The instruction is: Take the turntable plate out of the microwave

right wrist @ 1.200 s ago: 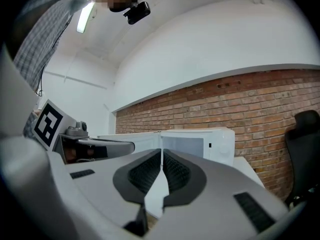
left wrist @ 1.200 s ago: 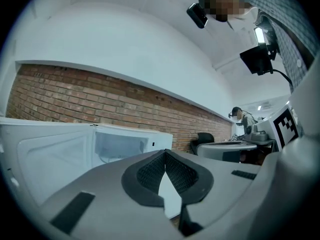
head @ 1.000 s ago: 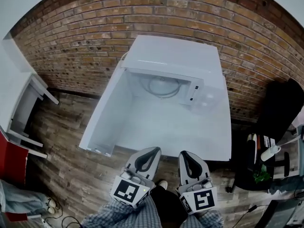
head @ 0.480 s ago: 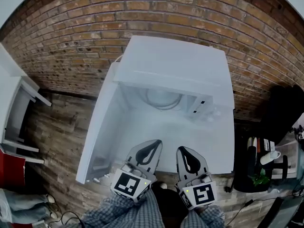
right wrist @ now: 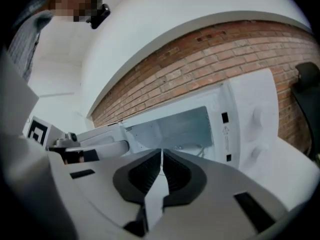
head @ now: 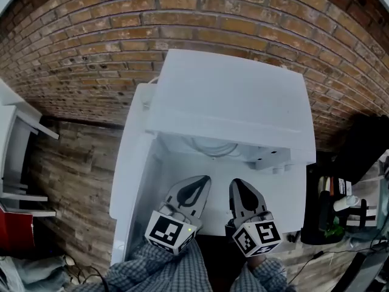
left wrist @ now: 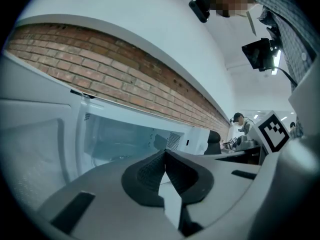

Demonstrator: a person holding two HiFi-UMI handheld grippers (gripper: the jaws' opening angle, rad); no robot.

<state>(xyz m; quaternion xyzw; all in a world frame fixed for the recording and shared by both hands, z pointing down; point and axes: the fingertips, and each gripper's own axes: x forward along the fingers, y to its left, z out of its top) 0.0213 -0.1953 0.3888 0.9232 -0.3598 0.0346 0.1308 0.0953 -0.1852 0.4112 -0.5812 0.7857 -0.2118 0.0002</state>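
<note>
A white microwave (head: 231,96) stands against the brick wall with its door (head: 129,175) swung open to the left. Inside the cavity only the near rim of the clear turntable plate (head: 209,146) shows; the microwave's top hides the remainder. My left gripper (head: 203,180) and right gripper (head: 237,184) are side by side just in front of the opening, both shut and empty, short of the plate. The left gripper view looks past its closed jaws (left wrist: 165,151) into the cavity (left wrist: 120,136). Over the closed right jaws (right wrist: 161,151), the plate's edge (right wrist: 192,147) lies on the cavity floor.
The control panel (head: 270,158) with its knobs is to the right of the opening. A white shelf unit (head: 15,157) stands at the left, a black chair (head: 358,145) and a small stand with bottles (head: 340,199) at the right. Wooden floor (head: 73,187) lies below.
Both grippers have moved forward toward the microwave's opening, side by side and still shut. The microwave now looms larger and its top hides more of the cavity.
</note>
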